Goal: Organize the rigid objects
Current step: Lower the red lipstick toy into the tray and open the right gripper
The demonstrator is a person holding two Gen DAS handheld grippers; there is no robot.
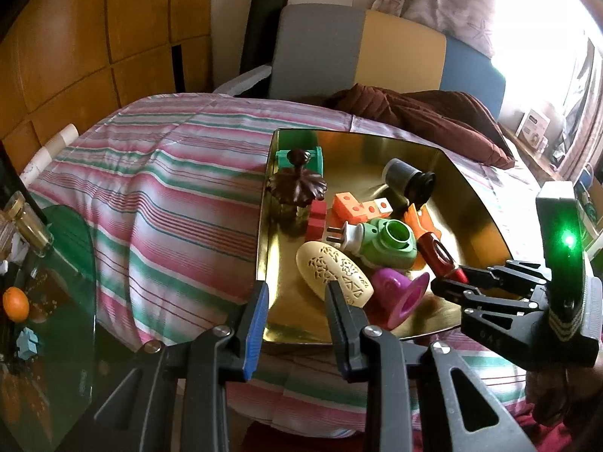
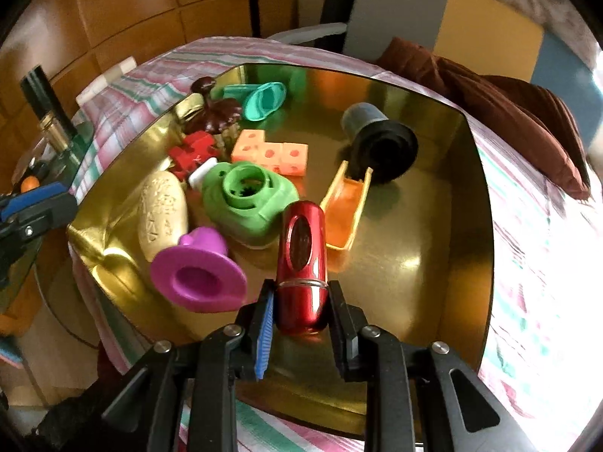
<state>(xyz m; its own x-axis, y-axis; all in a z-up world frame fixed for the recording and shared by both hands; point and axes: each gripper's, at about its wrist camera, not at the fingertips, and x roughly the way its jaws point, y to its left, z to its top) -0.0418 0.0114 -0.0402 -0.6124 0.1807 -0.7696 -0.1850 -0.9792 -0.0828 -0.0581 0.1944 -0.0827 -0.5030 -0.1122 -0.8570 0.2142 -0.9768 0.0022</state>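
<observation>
**Red tube in the grip, crowded tray under it**

Red metal tube [image 2: 301, 263] sat clamped in the right gripper [image 2: 301, 301], pads on its lower half, most of its length sticking out toward 12 o'clock over the gold tray [image 2: 433, 282]. Left gripper [image 1: 296, 293] hung at the tray's near-left corner w/ jaws apart, nothing between them.

Risks, as I judged them:
- Tube was glossy and round; a grip that low could let it pivot or slip out nose-first.
- Purple cup [image 2: 199, 275] lay just at 9 o'clock of the tube, green plug [image 2: 248, 203] at 11, orange trough [image 2: 345, 211] at 1. Setting down there would likely knock one, or leave the tube rolling on the slick tray floor.
- Bare floor at 3 o'clock looked the safer spot.
- Tray sat on striped cloth [image 1: 169, 188], which looked soft; a hard press might tip it.
</observation>
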